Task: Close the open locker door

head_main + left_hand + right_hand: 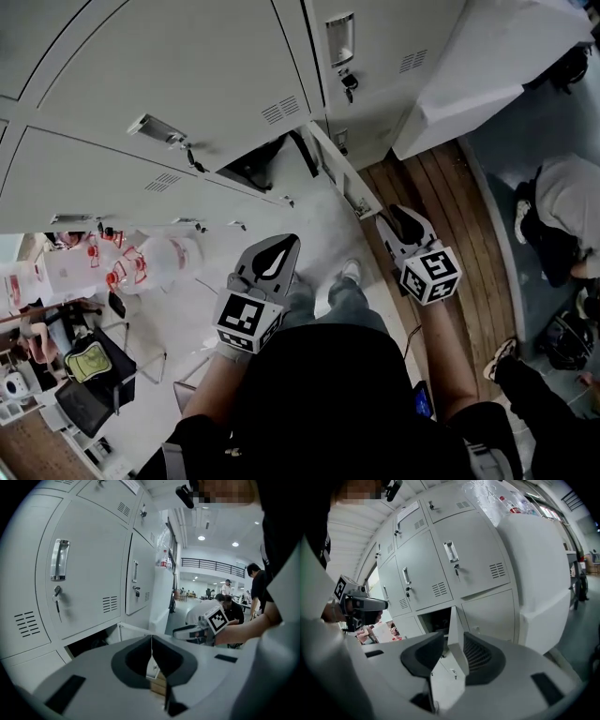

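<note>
Fingers (480,656) of the right gripper (386,223) stand narrowly apart, with the free edge of the open locker door (457,639) showing in the gap; contact cannot be told. Fingers (136,660) of the left gripper (279,242) are pressed together and hold nothing, apart from the door on its left.

The head camera looks steeply down from above at the lockers (187,84), the open locker door (333,169), the left gripper (275,251) and the right gripper (401,223). The left gripper's camera sits low, near the lockers, and looks right along them. The right gripper's camera looks left at them. All three see the locker door, and each gripper camera sees the other gripper off to its side.
</note>
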Demonstrator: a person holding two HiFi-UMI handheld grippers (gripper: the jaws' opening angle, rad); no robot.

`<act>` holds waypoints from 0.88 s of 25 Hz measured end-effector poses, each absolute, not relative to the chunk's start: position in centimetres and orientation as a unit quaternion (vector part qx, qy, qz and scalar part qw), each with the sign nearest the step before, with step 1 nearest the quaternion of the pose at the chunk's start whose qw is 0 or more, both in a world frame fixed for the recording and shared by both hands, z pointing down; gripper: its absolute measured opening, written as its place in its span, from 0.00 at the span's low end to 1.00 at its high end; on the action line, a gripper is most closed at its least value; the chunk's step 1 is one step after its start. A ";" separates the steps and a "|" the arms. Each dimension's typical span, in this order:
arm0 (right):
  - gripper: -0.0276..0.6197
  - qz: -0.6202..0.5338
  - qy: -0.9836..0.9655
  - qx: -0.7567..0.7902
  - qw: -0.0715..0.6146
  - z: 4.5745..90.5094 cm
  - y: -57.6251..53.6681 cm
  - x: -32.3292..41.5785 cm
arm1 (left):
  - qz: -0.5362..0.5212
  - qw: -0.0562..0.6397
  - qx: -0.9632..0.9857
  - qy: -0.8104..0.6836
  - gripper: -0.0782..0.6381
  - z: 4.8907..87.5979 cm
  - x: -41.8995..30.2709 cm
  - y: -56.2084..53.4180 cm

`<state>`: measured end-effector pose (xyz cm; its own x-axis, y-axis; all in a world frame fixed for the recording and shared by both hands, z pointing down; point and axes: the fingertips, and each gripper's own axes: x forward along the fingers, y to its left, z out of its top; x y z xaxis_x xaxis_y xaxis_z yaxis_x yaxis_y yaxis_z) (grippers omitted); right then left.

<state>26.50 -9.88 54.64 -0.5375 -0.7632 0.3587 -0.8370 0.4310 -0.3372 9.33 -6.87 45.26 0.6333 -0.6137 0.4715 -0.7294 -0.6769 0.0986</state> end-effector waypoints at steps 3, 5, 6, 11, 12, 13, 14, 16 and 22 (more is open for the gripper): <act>0.24 0.253 -0.839 0.475 0.085 56.2 -9.9 26.3 | 0.214 0.146 0.892 -0.371 0.14 46.1 8.8 -6.3; 0.24 0.258 -0.838 0.473 0.086 56.8 -9.9 25.9 | 0.218 0.150 0.889 -0.373 0.14 46.5 8.0 -6.1; 0.24 0.260 -0.837 0.473 0.085 57.0 -9.9 25.7 | 0.218 0.152 0.888 -0.375 0.14 46.6 7.6 -6.1; 0.24 0.262 -0.837 0.473 0.084 57.1 -9.4 24.7 | 0.216 0.157 0.884 -0.383 0.14 46.8 5.7 -5.7; 0.24 0.262 -0.837 0.472 0.087 57.2 -9.2 24.3 | 0.215 0.158 0.884 -0.385 0.14 46.8 5.3 -5.7; 0.24 0.262 -0.838 0.471 0.089 57.2 -9.0 23.9 | 0.213 0.158 0.883 -0.387 0.14 46.8 4.9 -5.6; 0.24 0.262 -0.839 0.469 0.091 57.3 -8.8 23.4 | 0.212 0.159 0.882 -0.389 0.14 46.7 4.4 -5.5; 0.24 0.263 -0.840 0.464 0.095 57.3 -8.5 22.3 | 0.209 0.160 0.882 -0.392 0.14 46.7 3.5 -5.3; 0.24 0.263 -0.846 0.452 0.107 57.3 -7.9 18.1 | 0.204 0.161 0.877 -0.405 0.14 46.7 -0.4 -4.3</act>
<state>18.06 -7.92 57.30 -0.5692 -0.7074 0.4190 -0.8203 0.4540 -0.3478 -0.43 -4.29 46.69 0.5893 -0.6439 0.4880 -0.7754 -0.6205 0.1176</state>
